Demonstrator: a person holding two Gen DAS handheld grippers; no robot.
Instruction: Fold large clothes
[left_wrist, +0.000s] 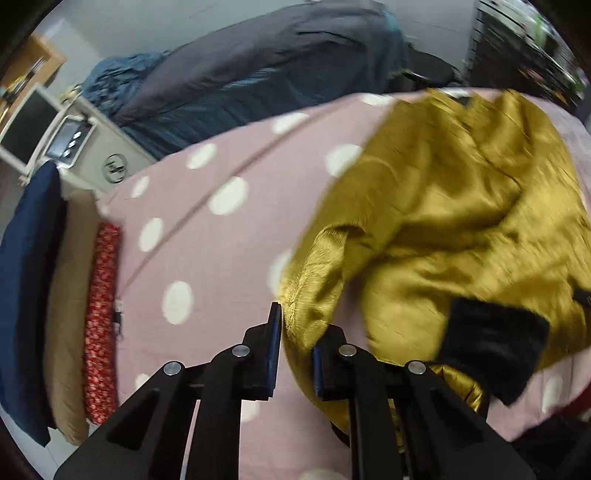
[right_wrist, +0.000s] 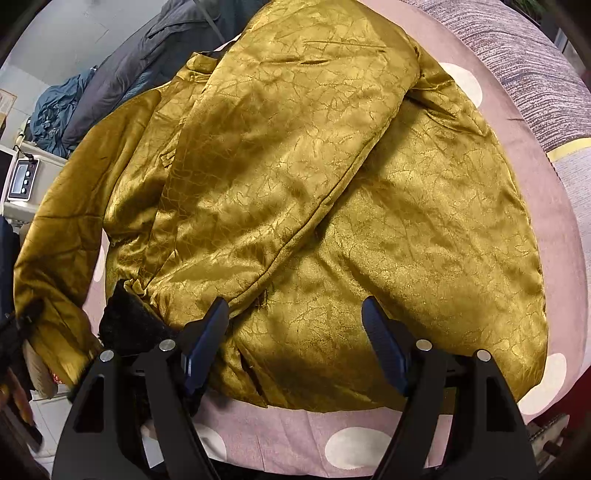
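Note:
A shiny gold jacket (right_wrist: 314, 177) with a black fur cuff (right_wrist: 129, 325) lies on a pink polka-dot bedsheet (right_wrist: 295, 435). One sleeve is folded diagonally across its body. In the left wrist view the jacket (left_wrist: 443, 206) lies to the right, blurred, with the black cuff (left_wrist: 491, 343) near the fingers. My left gripper (left_wrist: 295, 332) is shut on a gold sleeve edge (left_wrist: 303, 295). My right gripper (right_wrist: 295, 314) is open and empty, just above the jacket's lower part.
The pink sheet (left_wrist: 207, 266) extends left. A red patterned cloth (left_wrist: 101, 325), tan cushion and navy fabric (left_wrist: 26, 295) sit at the bed's left edge. A grey-blue duvet (left_wrist: 258, 74) is piled behind. A white appliance (left_wrist: 70, 140) stands at the left.

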